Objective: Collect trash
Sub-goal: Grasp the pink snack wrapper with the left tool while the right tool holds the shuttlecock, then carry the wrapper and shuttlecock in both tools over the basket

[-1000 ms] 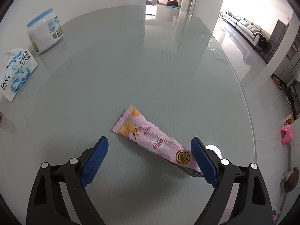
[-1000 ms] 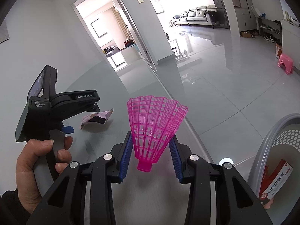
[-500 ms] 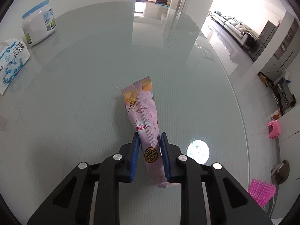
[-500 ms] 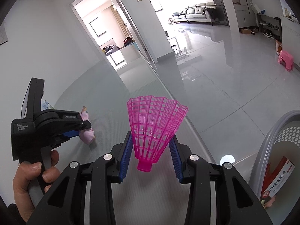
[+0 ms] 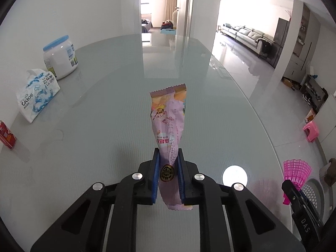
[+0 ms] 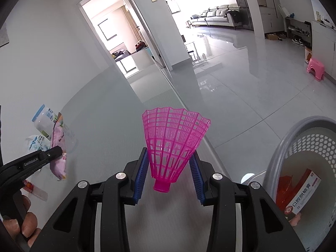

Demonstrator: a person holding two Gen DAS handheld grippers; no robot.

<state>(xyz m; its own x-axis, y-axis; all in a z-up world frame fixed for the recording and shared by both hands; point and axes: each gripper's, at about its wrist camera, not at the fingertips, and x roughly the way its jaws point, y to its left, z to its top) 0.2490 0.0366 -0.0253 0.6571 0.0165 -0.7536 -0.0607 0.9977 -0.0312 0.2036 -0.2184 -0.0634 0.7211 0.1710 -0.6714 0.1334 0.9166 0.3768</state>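
My left gripper is shut on a pink snack wrapper, which stands up between the blue pads, lifted off the glass table. The same wrapper shows at the left of the right wrist view, held in the left gripper. My right gripper is shut on a pink plastic shuttlecock, skirt pointing up. The shuttlecock also appears at the right edge of the left wrist view. A grey perforated basket sits low on the right, with a red and white box inside.
On the table's left side stand a white jar with a blue lid, a tissue pack and a small red box. The table's curved edge runs along the right, with the tiled floor and a pink stool beyond it.
The left gripper closed on the wrapper that lay flat on the table and lifted it, turning it upright. The right gripper and shuttlecock stayed put.
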